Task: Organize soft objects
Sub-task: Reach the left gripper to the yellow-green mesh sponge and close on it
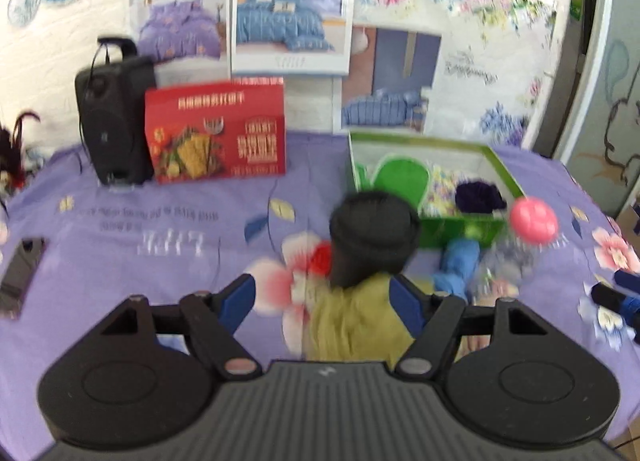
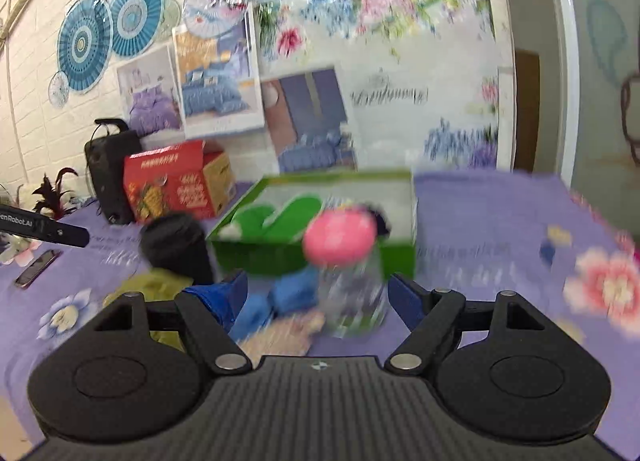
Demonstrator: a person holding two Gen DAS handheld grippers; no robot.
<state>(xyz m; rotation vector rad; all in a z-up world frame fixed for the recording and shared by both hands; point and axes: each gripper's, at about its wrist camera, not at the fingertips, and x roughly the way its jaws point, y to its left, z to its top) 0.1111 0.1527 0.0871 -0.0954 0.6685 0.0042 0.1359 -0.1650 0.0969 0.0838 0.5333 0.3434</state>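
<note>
An olive-yellow cloth (image 1: 352, 321) lies on the purple bedsheet between the blue fingers of my open left gripper (image 1: 324, 297); it also shows in the right wrist view (image 2: 156, 285). A blue soft item (image 1: 460, 261) lies in front of the green box (image 1: 460, 227), which holds green cloth (image 1: 400, 177), a floral piece and a dark purple item (image 1: 478, 195). My right gripper (image 2: 316, 293) is open, with the blue soft item (image 2: 288, 297) and a clear jar with a pink lid (image 2: 340, 239) between its fingers. The green box (image 2: 280, 257) stands just beyond.
A black cup (image 1: 374, 237) stands by the olive cloth, also in the right wrist view (image 2: 176, 245). A red carton (image 1: 216, 133) and a black speaker (image 1: 112, 117) stand at the back left. A phone (image 1: 20, 273) lies at the left.
</note>
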